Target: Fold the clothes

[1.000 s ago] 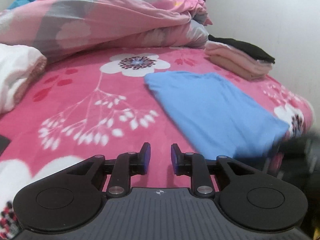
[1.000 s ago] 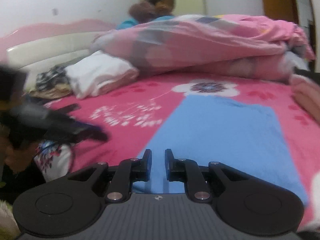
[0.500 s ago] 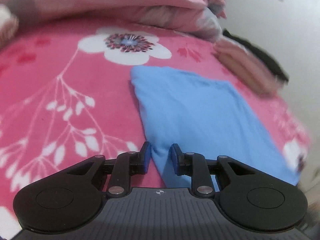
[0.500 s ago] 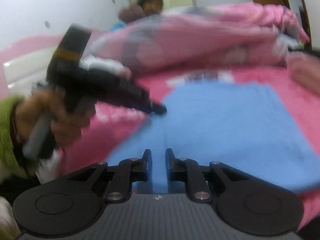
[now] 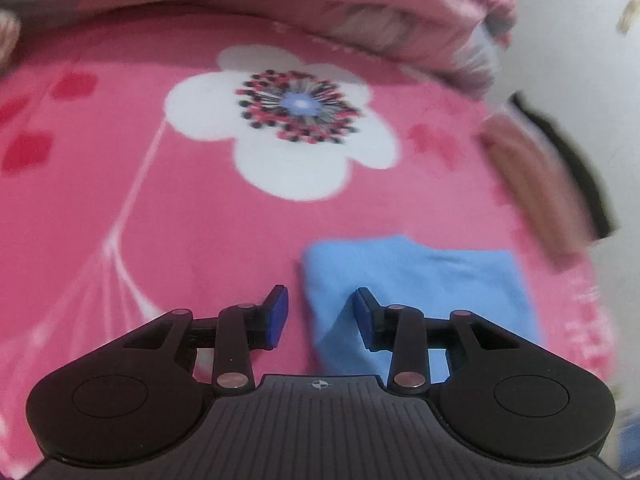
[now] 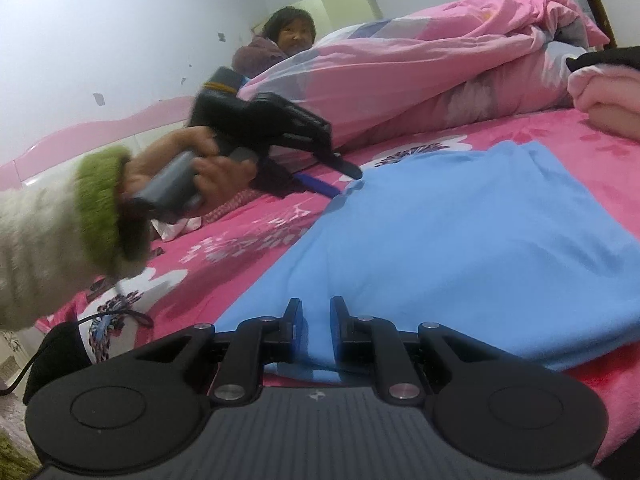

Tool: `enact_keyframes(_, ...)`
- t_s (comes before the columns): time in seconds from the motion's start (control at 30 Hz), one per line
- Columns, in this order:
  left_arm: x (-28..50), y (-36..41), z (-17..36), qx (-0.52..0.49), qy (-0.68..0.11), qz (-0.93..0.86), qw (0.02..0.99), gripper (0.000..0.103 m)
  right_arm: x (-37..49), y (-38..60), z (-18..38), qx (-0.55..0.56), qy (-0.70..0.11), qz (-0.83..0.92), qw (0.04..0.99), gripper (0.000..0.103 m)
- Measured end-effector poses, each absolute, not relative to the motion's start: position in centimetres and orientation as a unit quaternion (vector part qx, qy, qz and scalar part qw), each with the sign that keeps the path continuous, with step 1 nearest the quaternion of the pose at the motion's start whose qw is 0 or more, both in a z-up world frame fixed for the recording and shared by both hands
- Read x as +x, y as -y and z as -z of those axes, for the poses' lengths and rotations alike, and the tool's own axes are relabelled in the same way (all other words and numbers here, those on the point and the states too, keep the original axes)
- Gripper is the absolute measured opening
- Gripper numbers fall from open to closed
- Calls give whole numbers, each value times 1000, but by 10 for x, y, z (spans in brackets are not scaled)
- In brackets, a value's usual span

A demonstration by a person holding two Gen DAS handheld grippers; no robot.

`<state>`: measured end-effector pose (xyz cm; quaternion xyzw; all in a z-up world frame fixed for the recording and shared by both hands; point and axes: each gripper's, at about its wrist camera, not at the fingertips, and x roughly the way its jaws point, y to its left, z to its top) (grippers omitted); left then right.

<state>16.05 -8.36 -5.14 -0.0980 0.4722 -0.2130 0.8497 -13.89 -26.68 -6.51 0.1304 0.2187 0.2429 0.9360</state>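
Right, the blue garment lies flat on the pink floral bedspread: soft knit, roughly rectangular, a few shallow wrinkles. Left gripper has its jaws opening over the garment's far corner; cloth edge sits between the blue pads, not pinched. Right gripper is clenched narrow at the near hem, fabric between its jaws. A rumpled pink quilt lies behind; folded pink-and-black clothes at the right.
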Motion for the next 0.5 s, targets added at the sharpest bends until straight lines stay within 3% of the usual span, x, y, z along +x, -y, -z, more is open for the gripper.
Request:
enact_keyframes(0.07,177,81,54,-87,-462,191,862,36,-143,266,66,130,-218,-243,936,15)
enact_keyframes(0.1,186,78,55,-88,-458,178,867,29,-144,266,66,129,-217,-242,937,15)
enact_keyframes(0.23,201,62,42,-108,-440,130,882,30,-147,264,67,126,-216,-241,938,15)
enact_keyframes(0.5,121,13,-59,-129,-386,161,899,34,-147,263,69,122,-214,-240,939,15)
